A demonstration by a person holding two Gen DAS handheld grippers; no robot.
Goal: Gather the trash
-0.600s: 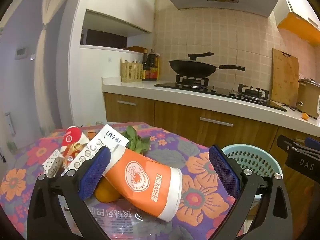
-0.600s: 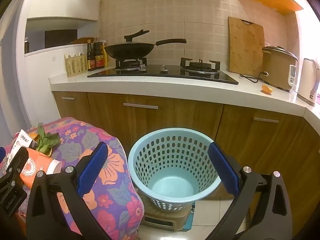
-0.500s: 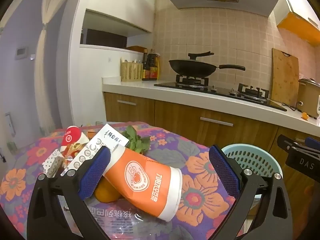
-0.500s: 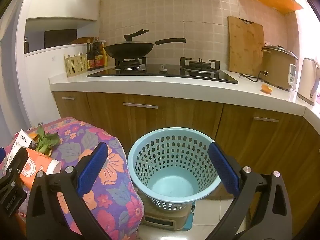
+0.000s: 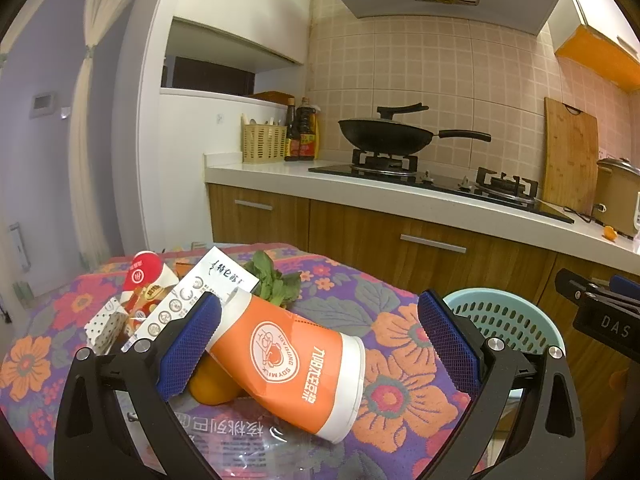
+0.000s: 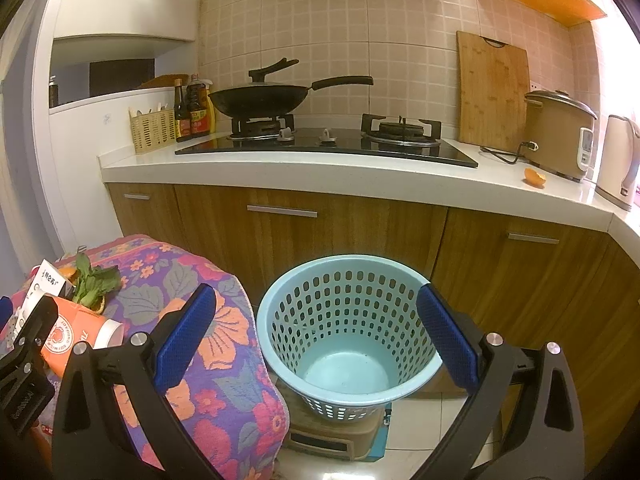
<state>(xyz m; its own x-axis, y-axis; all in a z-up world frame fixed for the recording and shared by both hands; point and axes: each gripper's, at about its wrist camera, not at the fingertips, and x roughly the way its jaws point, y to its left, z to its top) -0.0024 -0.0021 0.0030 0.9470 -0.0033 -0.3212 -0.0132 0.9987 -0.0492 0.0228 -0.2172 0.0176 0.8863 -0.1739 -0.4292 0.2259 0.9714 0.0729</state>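
An orange paper cup (image 5: 294,364) lies on its side on the flowered tablecloth (image 5: 400,396), its rim toward me. It rests between the wide-apart fingers of my left gripper (image 5: 318,344), which is open and not pressing on it. Under the cup sit an orange fruit (image 5: 212,384) and a clear plastic wrapper (image 5: 224,436). Behind it are a white paper slip (image 5: 208,284), green leaves (image 5: 276,280) and red snack wrappers (image 5: 144,280). My right gripper (image 6: 314,338) hangs open over the empty light-blue basket (image 6: 348,332) on the floor.
The basket (image 5: 504,316) stands just past the table's right edge, on a low box (image 6: 332,432). Wooden cabinets (image 6: 320,232) and a counter with a stove, black wok (image 6: 260,98), cutting board, rice cooker and kettle run behind. A piece of orange peel (image 6: 534,178) lies on the counter.
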